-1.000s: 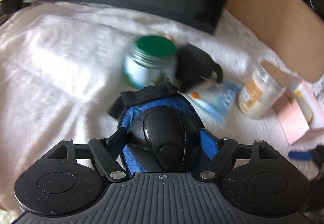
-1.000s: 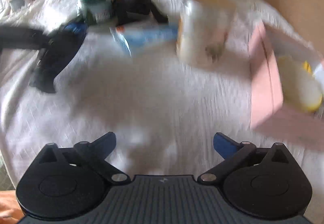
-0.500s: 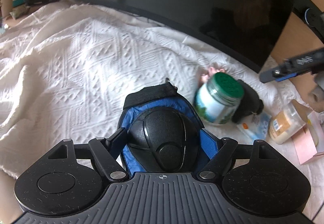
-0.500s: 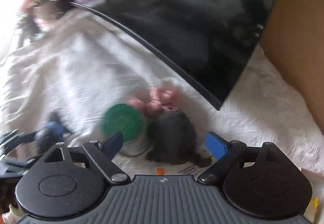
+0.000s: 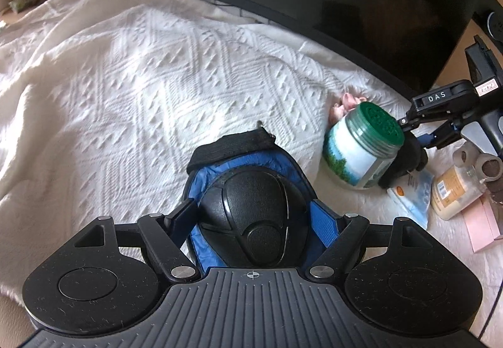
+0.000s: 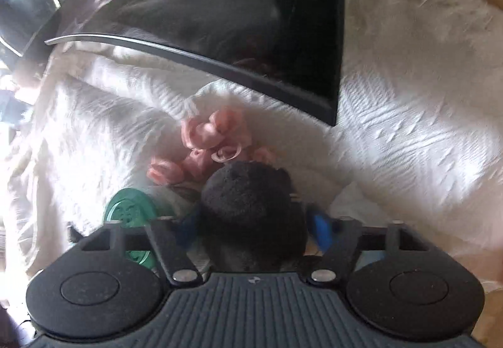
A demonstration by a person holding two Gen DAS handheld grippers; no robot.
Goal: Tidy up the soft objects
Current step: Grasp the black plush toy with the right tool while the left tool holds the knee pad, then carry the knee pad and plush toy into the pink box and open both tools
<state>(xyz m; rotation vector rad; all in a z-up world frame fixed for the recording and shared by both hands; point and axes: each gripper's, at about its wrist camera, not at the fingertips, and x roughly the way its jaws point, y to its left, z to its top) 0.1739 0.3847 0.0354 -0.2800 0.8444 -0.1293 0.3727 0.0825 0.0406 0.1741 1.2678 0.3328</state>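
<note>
Both grippers loaded.
Left gripper (image 5: 253, 219) grasps the knee pad (image 5: 251, 190); right gripper (image 6: 251, 223) clenches the black fuzzy toy (image 6: 251, 193). Only the right view shows pink ribbons (image 6: 213, 143) beyond its jaws.

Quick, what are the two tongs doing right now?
Left tongs: shut on the black and blue pad.
Right tongs: around the black fuzzy thing; grip cannot be told.

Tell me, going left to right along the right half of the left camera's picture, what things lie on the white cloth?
Pink ribbon → green-lidded jar → black fuzzy thing, the right gripper around it → blue packet → beige jar → pink box.
</note>
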